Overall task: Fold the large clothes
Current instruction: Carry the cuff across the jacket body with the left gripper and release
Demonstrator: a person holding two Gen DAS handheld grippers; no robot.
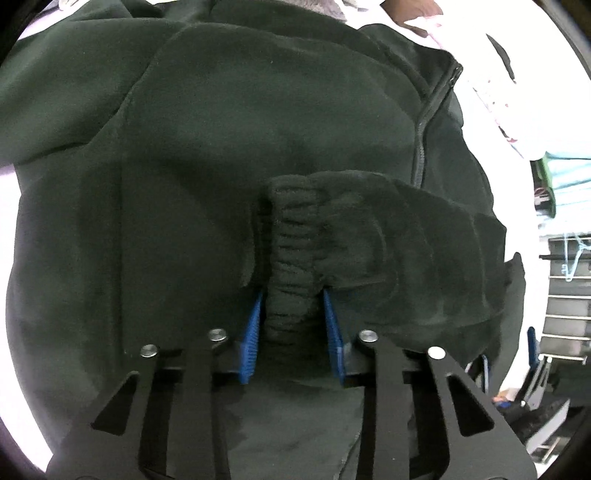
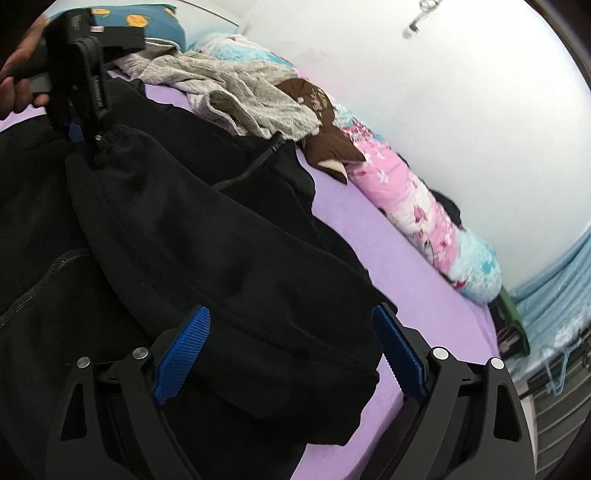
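A dark fleece zip jacket lies spread on a purple bed sheet. Its zipper runs up the right side in the left wrist view. One sleeve is folded across the body. My left gripper points steeply down, and its blue pads press on the ribbed cuff of that sleeve. The right wrist view shows that left gripper at the upper left, held by a hand. My right gripper stands wide open over the sleeve's broad end, with fabric below its pads and none pinched.
A grey garment and a brown one lie heaped beyond the jacket. A pink and blue floral bolster runs along the white wall. A blue pillow sits at the far end. The bed's edge drops off at the lower right.
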